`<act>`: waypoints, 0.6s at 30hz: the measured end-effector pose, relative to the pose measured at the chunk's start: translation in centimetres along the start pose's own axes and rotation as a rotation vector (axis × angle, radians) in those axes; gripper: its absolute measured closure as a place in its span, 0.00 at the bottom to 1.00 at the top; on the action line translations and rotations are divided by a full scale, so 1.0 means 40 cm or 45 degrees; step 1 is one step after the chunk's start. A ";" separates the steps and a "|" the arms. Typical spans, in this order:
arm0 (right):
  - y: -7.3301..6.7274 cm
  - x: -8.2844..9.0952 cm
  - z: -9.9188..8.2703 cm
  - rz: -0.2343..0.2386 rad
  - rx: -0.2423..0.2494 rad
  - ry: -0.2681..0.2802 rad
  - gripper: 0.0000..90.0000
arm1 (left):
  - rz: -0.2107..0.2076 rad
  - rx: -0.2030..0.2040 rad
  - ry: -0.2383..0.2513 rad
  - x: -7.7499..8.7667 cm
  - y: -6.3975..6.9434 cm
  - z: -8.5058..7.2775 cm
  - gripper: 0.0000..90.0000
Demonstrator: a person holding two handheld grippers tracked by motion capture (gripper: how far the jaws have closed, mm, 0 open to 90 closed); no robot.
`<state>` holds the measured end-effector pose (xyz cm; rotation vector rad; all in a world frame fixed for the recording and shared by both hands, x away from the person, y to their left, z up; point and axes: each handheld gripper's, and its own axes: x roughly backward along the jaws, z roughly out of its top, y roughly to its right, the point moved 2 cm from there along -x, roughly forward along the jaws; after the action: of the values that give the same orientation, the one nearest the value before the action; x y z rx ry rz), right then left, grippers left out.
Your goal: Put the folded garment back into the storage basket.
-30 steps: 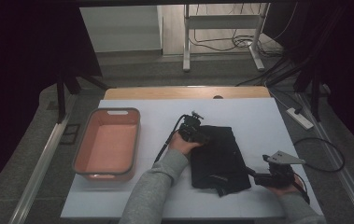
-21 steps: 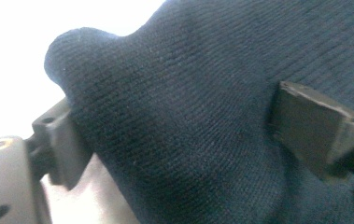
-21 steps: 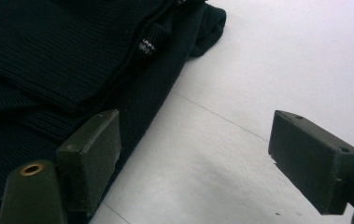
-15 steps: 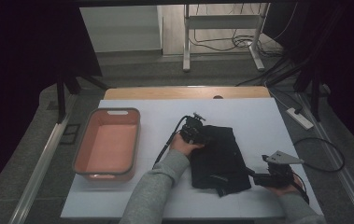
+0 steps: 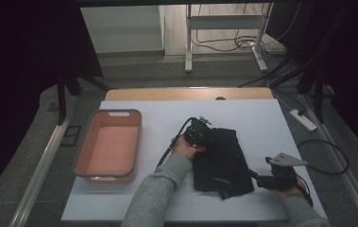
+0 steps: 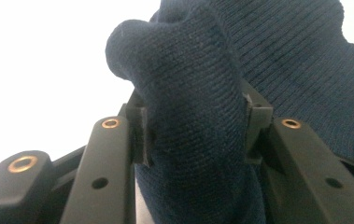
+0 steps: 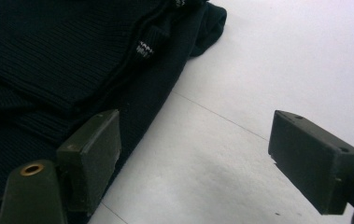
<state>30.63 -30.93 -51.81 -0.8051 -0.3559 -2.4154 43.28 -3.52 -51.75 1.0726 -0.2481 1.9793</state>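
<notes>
A dark blue knitted garment (image 5: 221,161) lay folded on the white table (image 5: 261,118), a little right of the middle. Its long side ran from the far side of the table toward the person, with the near end leaning a bit to the right. A pink tub (image 5: 109,145) sat well apart on the left.

The left gripper (image 5: 200,133) was at the far left corner of the garment. Its jaws had just been closing, and now they pinched a thick fold of the knit (image 6: 198,116) tight between them.

The right gripper (image 5: 257,177) lay low at the near right edge of the garment. Its jaws stood wide apart and held nothing. One jaw was right against the cloth edge (image 7: 151,93) and the other was over the bare table.
</notes>
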 end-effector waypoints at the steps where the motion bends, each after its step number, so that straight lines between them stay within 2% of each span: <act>1: 0.000 0.000 0.000 0.000 0.003 -0.002 0.20 | 0.004 -0.008 0.002 0.002 0.002 0.000 0.64; 4: 0.000 0.001 0.000 -0.002 0.004 -0.001 0.20 | -0.004 -0.006 0.021 0.011 0.006 0.002 0.65; 6: 0.000 0.003 -0.001 -0.006 0.000 0.003 0.20 | -0.003 -0.030 0.029 0.021 0.010 0.004 0.66; 7: 0.001 0.005 -0.002 -0.008 0.000 0.003 0.20 | -0.006 -0.037 0.053 0.033 0.016 0.007 0.66; 10: 0.004 0.010 -0.004 -0.014 -0.002 0.004 0.20 | -0.011 -0.041 0.078 0.046 0.020 0.010 0.66; 13: 0.006 0.014 -0.007 -0.020 -0.006 0.001 0.20 | -0.025 -0.034 0.108 0.059 0.026 0.013 0.67; 14: 0.006 0.014 -0.008 -0.021 -0.009 0.003 0.20 | -0.044 -0.021 0.126 0.064 0.028 0.015 0.67; 18: 0.008 0.016 -0.008 -0.024 -0.015 0.007 0.20 | -0.068 -0.007 0.147 0.070 0.028 0.017 0.67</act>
<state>30.25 -31.60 -51.65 -0.8035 -0.3493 -2.4386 42.06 -2.93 -48.97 0.9481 -0.1615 1.9836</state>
